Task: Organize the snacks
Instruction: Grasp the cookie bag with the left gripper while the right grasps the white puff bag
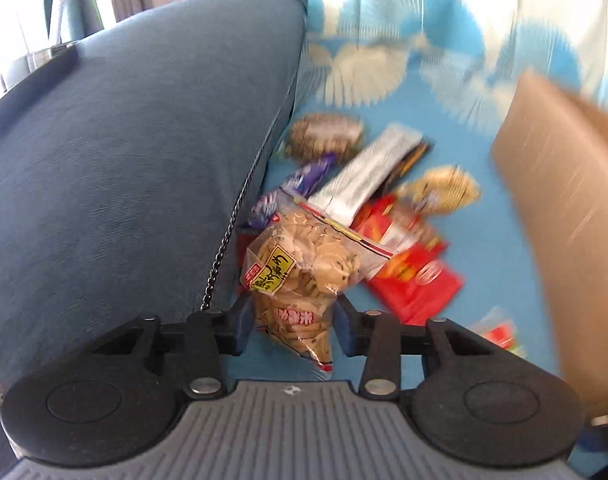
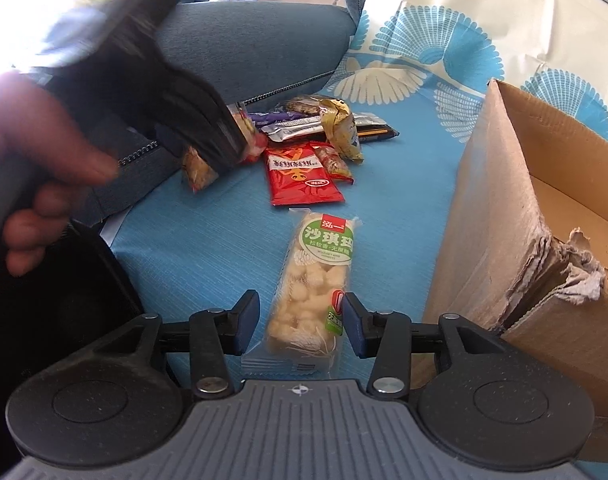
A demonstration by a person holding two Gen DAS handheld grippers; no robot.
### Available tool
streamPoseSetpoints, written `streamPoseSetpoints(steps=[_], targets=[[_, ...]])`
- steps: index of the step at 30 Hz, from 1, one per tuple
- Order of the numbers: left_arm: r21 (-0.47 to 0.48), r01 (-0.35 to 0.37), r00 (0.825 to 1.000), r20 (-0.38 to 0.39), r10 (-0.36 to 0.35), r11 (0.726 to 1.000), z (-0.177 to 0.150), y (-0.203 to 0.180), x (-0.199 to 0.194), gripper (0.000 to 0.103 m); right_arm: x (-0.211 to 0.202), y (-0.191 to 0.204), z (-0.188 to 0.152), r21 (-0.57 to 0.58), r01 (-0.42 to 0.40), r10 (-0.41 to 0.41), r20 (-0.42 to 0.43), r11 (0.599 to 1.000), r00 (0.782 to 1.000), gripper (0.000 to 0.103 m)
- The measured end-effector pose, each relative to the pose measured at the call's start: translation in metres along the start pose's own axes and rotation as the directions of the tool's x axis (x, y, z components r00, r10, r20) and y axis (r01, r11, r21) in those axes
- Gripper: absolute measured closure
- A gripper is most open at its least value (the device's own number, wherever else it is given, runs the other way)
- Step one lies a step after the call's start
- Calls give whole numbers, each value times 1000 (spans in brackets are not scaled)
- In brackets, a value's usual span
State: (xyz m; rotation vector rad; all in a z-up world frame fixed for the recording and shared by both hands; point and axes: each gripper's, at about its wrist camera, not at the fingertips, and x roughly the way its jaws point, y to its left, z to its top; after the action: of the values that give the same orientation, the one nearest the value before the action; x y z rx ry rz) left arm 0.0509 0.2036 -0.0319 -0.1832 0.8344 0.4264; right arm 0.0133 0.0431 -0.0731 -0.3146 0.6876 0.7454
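Left wrist view, left gripper (image 1: 293, 322) pinching a clear crinkly bag of beige biscuits (image 1: 299, 276) beside the red snack pouch (image 1: 414, 276), right gripper (image 2: 301, 322) part-open astride a pale puffed-rice bar wrapper (image 2: 312, 280) on blue patterned cloth (image 2: 207, 240), pads apparently not touching, torn brown cardboard box (image 2: 516, 220) alongside.

Two close downward views, shared snack pile (image 1: 344, 216)

Black claw (image 1: 291, 326), blue pads (image 1: 245, 320)
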Motion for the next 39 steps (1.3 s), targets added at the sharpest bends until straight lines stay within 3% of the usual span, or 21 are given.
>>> streamPoseSetpoints(steps=[2,4,6,9,16,20,25,35,39], targets=[[-59,95,995,-16,-97,994,-1,12,-8,58,0,-1,1,12,6,-7,10,1000,1000,61],[-114,210,969,-105,-222,971,-4,20,-6,58,0,-3,3,25,10,-10,23,1000,1000,64],[-104,265,952,-130,-277,959,-6,20,-9,58,0,-4,4,37,11,-12,32,999,999,65],[-62,247,954,-162,-254,967,-9,12,-13,55,2,-4,4,41,14,-15,26,999,1000,64],[-89,219,955,-184,-232,972,-10,6,-4,27,2,-4,4,48,7,-8,20,999,1000,59],[-99,225,949,-205,-241,969,-9,8,0,19,5,-1,5,46,1,-2,17,999,1000,53],[-123,228,935,-250,-252,966,-2,7,20,17,11,0,5,47,-4,3,8,999,1000,49],[-39,231,951,-203,-234,972,3,-12,29,14,13,2,3,29,-14,14,-10,999,1000,49],[-57,233,951,-197,-239,971,4,-9,30,14,14,4,2,22,-12,12,-16,1000,1000,49]])
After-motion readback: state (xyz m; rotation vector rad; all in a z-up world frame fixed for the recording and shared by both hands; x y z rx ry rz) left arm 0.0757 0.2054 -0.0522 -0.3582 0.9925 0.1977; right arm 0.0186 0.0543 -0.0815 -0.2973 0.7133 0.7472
